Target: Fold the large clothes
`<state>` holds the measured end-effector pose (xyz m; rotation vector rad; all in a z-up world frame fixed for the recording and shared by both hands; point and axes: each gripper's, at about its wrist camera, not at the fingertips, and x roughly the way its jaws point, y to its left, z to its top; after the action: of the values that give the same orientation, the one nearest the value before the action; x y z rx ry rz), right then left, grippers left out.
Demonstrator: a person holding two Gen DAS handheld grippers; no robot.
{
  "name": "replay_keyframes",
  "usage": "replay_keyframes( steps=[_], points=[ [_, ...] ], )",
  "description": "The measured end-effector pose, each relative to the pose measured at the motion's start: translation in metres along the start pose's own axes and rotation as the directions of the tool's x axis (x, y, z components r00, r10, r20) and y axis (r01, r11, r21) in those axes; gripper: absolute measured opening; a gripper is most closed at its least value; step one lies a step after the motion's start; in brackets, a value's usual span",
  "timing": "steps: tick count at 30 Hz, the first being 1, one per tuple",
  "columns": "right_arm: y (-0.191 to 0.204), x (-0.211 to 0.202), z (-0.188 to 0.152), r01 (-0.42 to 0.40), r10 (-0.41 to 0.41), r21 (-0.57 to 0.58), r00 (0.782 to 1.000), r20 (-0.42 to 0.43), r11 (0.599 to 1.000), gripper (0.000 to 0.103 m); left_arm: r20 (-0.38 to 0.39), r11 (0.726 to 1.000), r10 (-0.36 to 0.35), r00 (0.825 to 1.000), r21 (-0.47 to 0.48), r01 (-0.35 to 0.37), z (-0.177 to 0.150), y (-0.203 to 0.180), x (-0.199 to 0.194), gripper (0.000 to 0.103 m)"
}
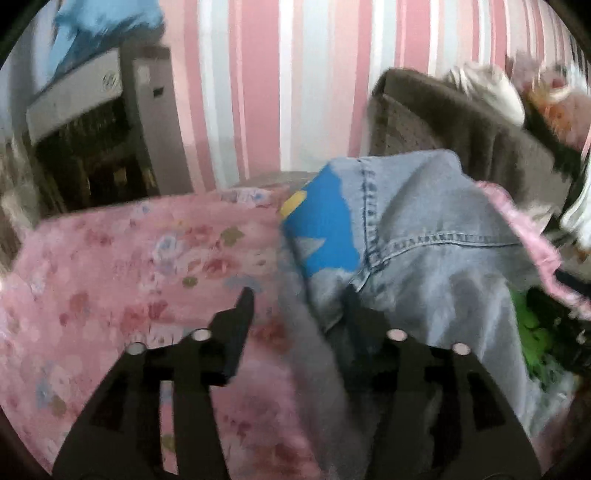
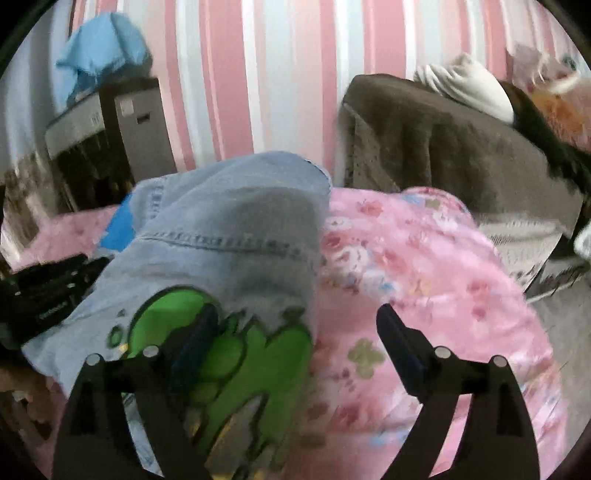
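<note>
A light-blue denim garment (image 1: 424, 229) lies crumpled on a pink floral bedspread (image 1: 129, 258). It has a bright blue patch (image 1: 325, 221) and a green cartoon print (image 2: 251, 354). My left gripper (image 1: 299, 295) is open. Its left finger is over the bedspread and its right finger is over the denim's left edge, with nothing pinched. In the right wrist view the denim (image 2: 229, 221) fills the left half and the bedspread (image 2: 424, 277) the right. My right gripper (image 2: 297, 317) stands wide open across the garment's right edge, one finger above the green print and the other above the bedspread.
A brown sofa (image 2: 443, 147) with a white cushion (image 2: 469, 85) stands behind the bed at the right. At the back left is a grey printer on a dark shelf (image 1: 92, 92) with blue cloth (image 1: 103, 26) on top. A pink-and-white striped wall (image 1: 258, 74) is behind.
</note>
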<state>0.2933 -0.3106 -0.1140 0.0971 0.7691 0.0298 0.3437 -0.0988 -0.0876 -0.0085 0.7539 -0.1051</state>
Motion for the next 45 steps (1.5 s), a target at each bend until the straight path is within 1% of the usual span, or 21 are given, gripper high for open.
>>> replay_keyframes(
  steps=[1, 2, 3, 5, 7, 9, 10, 11, 13, 14, 15, 17, 18, 19, 26, 28, 33, 36, 39, 42, 45],
  points=[
    [0.000, -0.006, -0.003, -0.003, 0.003, 0.017, 1.000, 0.013, 1.000, 0.088, 0.015, 1.000, 0.005, 1.000, -0.012, -0.004, -0.003, 0.008, -0.009, 0.066],
    [-0.001, -0.012, -0.005, 0.003, -0.003, 0.025, 1.000, 0.020, 1.000, 0.088, 0.043, 0.999, 0.041, 0.998, -0.009, -0.041, -0.009, 0.013, -0.024, 0.079],
    [0.001, -0.025, -0.006, 0.014, -0.016, 0.035, 0.999, 0.039, 0.999, 0.089, 0.068, 0.999, 0.050, 0.996, -0.001, -0.050, -0.014, 0.017, -0.040, 0.083],
    [0.009, -0.052, -0.009, 0.014, -0.018, 0.055, 0.997, 0.079, 0.998, 0.096, 0.152, 0.998, 0.053, 0.987, 0.025, -0.057, -0.033, 0.026, -0.083, 0.100],
    [0.024, -0.085, -0.023, 0.026, -0.034, 0.067, 0.992, 0.122, 0.997, 0.099, 0.227, 0.988, 0.128, 0.965, 0.053, -0.143, -0.057, 0.036, -0.125, 0.100],
    [0.044, -0.120, -0.039, 0.031, -0.038, 0.045, 0.987, 0.156, 0.999, 0.101, 0.287, 0.983, 0.159, 0.945, 0.046, -0.180, -0.077, 0.047, -0.156, 0.100],
    [0.053, -0.135, -0.048, 0.007, -0.009, 0.014, 0.982, 0.190, 1.000, 0.101, 0.330, 0.979, 0.177, 0.927, 0.035, -0.200, -0.089, 0.054, -0.175, 0.100],
    [0.066, -0.155, -0.062, -0.016, 0.020, -0.020, 0.964, 0.264, 1.000, 0.101, 0.350, 0.977, 0.192, 0.917, 0.024, -0.213, -0.098, 0.059, -0.186, 0.100],
    [0.081, -0.174, -0.083, 0.005, 0.005, -0.029, 0.937, 0.349, 1.000, 0.101, 0.393, 0.974, 0.212, 0.895, -0.015, -0.224, -0.114, 0.070, -0.206, 0.100],
    [0.086, -0.179, -0.091, 0.004, 0.009, -0.035, 0.930, 0.369, 0.999, 0.101, 0.423, 0.972, 0.226, 0.877, -0.046, -0.229, -0.126, 0.078, -0.219, 0.100],
    [0.092, -0.184, -0.101, 0.008, 0.009, -0.042, 0.919, 0.394, 0.999, 0.101, 0.439, 0.972, 0.231, 0.868, -0.059, -0.229, -0.133, 0.082, -0.224, 0.100],
    [0.102, -0.191, -0.113, 0.056, -0.024, -0.062, 0.898, 0.439, 0.996, 0.101, 0.477, 0.967, 0.253, 0.842, -0.091, -0.239, -0.148, 0.086, -0.231, 0.100],
    [0.103, -0.192, -0.116, 0.069, -0.029, -0.072, 0.892, 0.451, 0.995, 0.101, 0.476, 0.964, 0.261, 0.839, -0.093, -0.247, -0.152, 0.086, -0.230, 0.100],
    [0.105, -0.191, -0.118, 0.080, -0.033, -0.081, 0.885, 0.464, 0.993, 0.101, 0.468, 0.964, 0.261, 0.844, -0.088, -0.249, -0.152, 0.087, -0.230, 0.100],
    [0.110, -0.201, -0.123, 0.082, -0.032, -0.085, 0.879, 0.475, 0.993, 0.101, 0.511, 0.962, 0.256, 0.821, -0.052, -0.267, -0.154, 0.076, -0.236, 0.100],
    [0.109, -0.200, -0.123, 0.075, -0.026, -0.086, 0.883, 0.468, 0.994, 0.101, 0.516, 0.965, 0.248, 0.820, -0.056, -0.256, -0.154, 0.076, -0.237, 0.100],
    [0.102, -0.199, -0.122, 0.059, -0.022, -0.066, 0.888, 0.459, 0.996, 0.101, 0.495, 0.968, 0.248, 0.833, -0.099, -0.230, -0.152, 0.086, -0.236, 0.100],
    [0.096, -0.200, -0.121, 0.032, -0.011, -0.039, 0.889, 0.458, 0.999, 0.101, 0.463, 0.964, 0.262, 0.846, -0.085, -0.252, -0.150, 0.085, -0.229, 0.100],
    [0.094, -0.198, -0.121, 0.030, -0.011, -0.034, 0.892, 0.452, 0.999, 0.101, 0.441, 0.971, 0.236, 0.866, -0.062, -0.233, -0.150, 0.082, -0.224, 0.100],
    [0.093, -0.199, -0.122, 0.032, -0.011, -0.037, 0.887, 0.462, 0.999, 0.101, 0.433, 0.973, 0.229, 0.872, -0.070, -0.221, -0.150, 0.084, -0.223, 0.100],
    [0.094, -0.198, -0.122, 0.037, -0.014, -0.043, 0.890, 0.456, 0.998, 0.101, 0.436, 0.972, 0.233, 0.869, -0.088, -0.216, -0.150, 0.088, -0.224, 0.100]
  ],
)
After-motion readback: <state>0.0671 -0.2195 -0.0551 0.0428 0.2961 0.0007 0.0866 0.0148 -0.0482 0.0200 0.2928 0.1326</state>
